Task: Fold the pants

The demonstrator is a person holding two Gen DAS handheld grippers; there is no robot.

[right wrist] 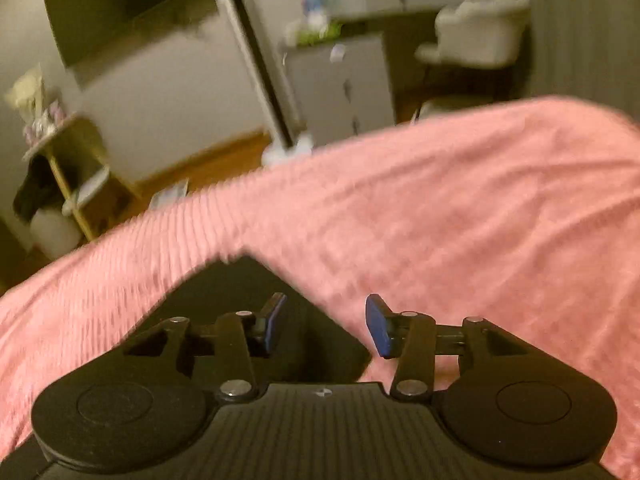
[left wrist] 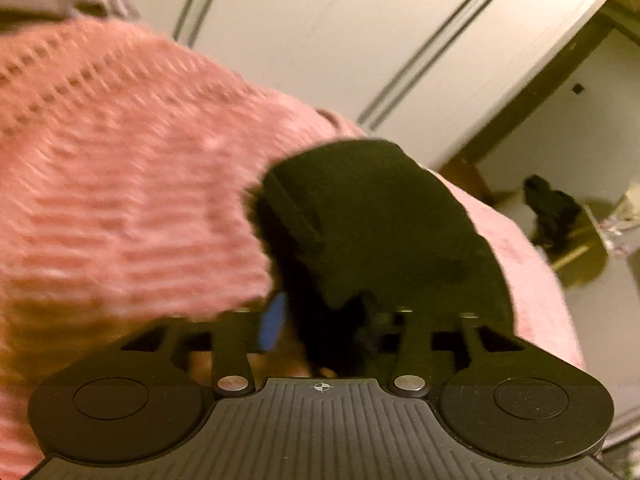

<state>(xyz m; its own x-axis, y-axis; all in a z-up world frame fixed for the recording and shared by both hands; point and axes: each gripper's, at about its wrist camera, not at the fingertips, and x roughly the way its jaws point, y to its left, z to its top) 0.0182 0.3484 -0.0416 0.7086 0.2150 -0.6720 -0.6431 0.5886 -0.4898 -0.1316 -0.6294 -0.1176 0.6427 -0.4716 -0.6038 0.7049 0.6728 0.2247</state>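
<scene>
On the pink blanket (right wrist: pixel 460 208) lie black pants (left wrist: pixel 380 224). Right gripper (right wrist: pixel 326 326) stands released over a corner; left gripper (left wrist: pixel 320 320) is half-hidden, grip unclear.

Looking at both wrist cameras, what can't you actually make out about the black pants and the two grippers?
- Left wrist view: the black fabric pants are heaped over the left gripper, hiding its right finger; grip unclear.
- Left wrist view: the pink ribbed knit blanket is motion-blurred.
- Right wrist view: only a black pants corner shows, behind the open right gripper; the rest is cut off.
</scene>
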